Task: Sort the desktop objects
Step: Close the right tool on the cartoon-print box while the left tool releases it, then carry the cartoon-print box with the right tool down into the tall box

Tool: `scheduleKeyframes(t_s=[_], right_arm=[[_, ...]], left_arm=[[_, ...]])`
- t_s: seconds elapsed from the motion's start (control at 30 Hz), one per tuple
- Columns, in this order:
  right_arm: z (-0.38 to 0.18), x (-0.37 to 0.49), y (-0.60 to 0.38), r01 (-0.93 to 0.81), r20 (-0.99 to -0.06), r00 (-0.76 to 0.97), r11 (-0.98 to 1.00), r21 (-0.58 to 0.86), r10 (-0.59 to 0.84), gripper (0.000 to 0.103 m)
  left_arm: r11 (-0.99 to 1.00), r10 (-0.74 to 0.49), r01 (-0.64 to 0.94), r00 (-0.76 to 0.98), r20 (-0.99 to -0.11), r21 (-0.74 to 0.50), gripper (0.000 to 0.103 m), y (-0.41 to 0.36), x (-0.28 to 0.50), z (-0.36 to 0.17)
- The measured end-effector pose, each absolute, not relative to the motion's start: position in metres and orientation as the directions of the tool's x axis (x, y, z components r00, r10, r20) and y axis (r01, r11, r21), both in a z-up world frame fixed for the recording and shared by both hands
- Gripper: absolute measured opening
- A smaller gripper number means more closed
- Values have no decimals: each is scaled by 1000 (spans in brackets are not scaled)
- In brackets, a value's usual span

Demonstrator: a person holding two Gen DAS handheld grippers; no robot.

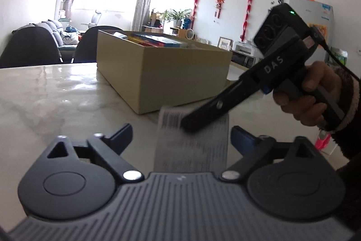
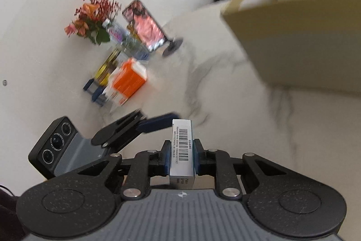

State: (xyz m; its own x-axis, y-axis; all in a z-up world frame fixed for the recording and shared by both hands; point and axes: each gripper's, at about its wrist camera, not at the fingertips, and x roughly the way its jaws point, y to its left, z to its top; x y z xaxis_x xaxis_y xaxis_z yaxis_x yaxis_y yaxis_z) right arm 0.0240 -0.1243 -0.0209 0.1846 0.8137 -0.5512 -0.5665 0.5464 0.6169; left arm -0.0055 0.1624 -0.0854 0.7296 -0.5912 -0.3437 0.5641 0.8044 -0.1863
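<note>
right gripper point(image 2: 182, 158) clamped on a small white box point(image 2: 182, 150), barcode side up, pads squeezing both long sides; box is lifted clear of the marble table point(image 2: 225, 87). left gripper point(image 1: 180, 139) released, jaws wide on either side of the box, not touching it. cardboard box point(image 1: 162, 69) with books inside sits toward the table's far edge, just beyond both grippers

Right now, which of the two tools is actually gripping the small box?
The right tool: its pads clamp the barcoded box. The left tool stands wide open, touching nothing.
</note>
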Motion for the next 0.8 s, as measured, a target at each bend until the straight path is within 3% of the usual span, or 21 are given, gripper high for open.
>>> scheduleKeyframes(t_s=[0.8], right_arm=[[88, 60, -223, -480, -314, 635, 679, 555, 706, 22]], left_arm=[[816, -568, 454, 745, -350, -358, 103, 182, 17, -91]])
